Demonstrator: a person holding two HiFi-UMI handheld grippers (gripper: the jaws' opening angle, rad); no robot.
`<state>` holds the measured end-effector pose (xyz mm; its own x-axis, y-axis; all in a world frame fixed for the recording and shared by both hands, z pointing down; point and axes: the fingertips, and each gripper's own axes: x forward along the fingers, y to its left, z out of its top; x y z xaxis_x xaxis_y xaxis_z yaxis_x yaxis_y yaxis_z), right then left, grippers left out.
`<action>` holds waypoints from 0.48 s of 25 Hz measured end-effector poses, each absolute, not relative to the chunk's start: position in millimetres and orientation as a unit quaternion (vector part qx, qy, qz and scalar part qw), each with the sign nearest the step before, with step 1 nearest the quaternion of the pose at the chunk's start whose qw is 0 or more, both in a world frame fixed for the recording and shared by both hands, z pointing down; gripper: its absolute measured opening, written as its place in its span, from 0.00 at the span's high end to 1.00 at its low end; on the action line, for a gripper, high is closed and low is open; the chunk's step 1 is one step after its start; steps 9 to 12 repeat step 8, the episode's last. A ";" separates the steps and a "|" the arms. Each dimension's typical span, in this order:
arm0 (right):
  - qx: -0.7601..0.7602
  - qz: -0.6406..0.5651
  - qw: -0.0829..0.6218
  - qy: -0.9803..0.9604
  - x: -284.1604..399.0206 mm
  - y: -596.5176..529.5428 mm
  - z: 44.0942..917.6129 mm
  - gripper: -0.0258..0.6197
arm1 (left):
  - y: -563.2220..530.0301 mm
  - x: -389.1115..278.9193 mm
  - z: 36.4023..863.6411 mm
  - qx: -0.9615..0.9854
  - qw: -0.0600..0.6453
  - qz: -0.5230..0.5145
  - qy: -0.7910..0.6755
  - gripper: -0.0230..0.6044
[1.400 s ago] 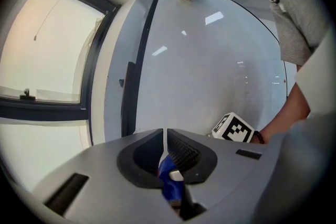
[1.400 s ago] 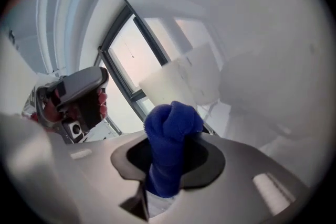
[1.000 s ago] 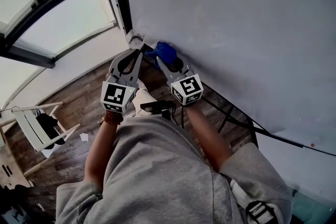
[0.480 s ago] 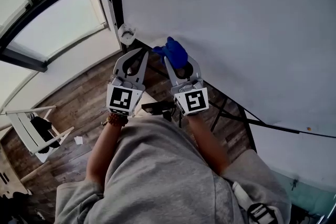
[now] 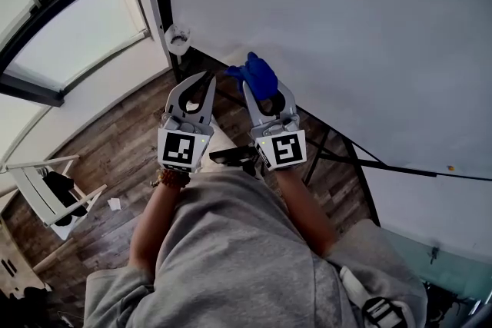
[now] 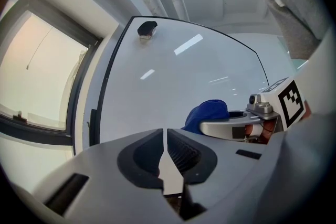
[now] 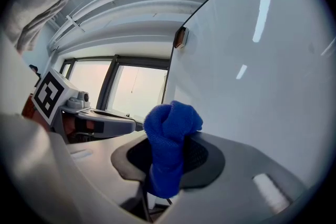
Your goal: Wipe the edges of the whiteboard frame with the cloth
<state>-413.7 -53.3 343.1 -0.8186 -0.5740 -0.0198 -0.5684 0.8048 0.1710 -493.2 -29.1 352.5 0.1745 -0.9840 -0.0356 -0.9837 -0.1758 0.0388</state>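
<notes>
The whiteboard [image 5: 346,34] fills the upper right of the head view, with a dark frame edge [image 5: 400,167] along its lower side and a white corner cap [image 5: 178,38]. My right gripper [image 5: 262,85] is shut on a bunched blue cloth [image 5: 258,74], which sits at the lower frame edge near that corner. The cloth [image 7: 170,131] sticks up between the jaws in the right gripper view. My left gripper [image 5: 201,79] hangs beside it to the left, shut and holding nothing [image 6: 165,134], just off the board.
A small dark object [image 6: 147,29] sits on the board's far corner. The stand's dark legs [image 5: 330,157] run below the board. A window [image 5: 69,27] is on the left, over a wooden floor [image 5: 115,157] with a white folding chair [image 5: 54,188].
Both grippers have shifted away from the corner cap, and the cloth has travelled right along the lower frame edge. Both grippers stay shut.
</notes>
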 end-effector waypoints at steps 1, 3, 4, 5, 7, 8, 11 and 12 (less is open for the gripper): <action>0.302 -0.085 0.019 -0.949 -412.0 -51.0 342.9 0.77 | -26.5 -491.5 352.7 0.767 0.004 -0.026 -0.641 0.92; 0.303 -0.082 0.026 -0.949 -410.4 -47.1 343.6 0.77 | -22.3 -490.5 354.9 0.768 0.008 -0.024 -0.640 0.92; 0.302 -0.082 0.030 -0.949 -410.6 -45.3 344.1 0.77 | -20.9 -490.9 356.2 0.768 0.012 -0.024 -0.640 0.92; 0.302 -0.083 0.034 -0.949 -411.1 -43.7 344.6 0.77 | -19.8 -491.5 357.4 0.768 0.017 -0.025 -0.640 0.92; 0.301 -0.086 0.042 -0.949 -411.8 -41.1 345.8 0.77 | -18.3 -491.9 359.9 0.768 0.024 -0.028 -0.639 0.92; 0.301 -0.088 0.046 -0.949 -412.0 -40.0 346.4 0.77 | -17.6 -491.9 361.1 0.769 0.028 -0.029 -0.638 0.92; 0.301 -0.088 0.046 -0.949 -412.0 -40.0 346.4 0.77 | -17.6 -491.9 361.1 0.769 0.028 -0.029 -0.638 0.92; 0.301 -0.088 0.046 -0.949 -412.0 -40.0 346.4 0.77 | -17.6 -491.9 361.1 0.769 0.028 -0.029 -0.638 0.92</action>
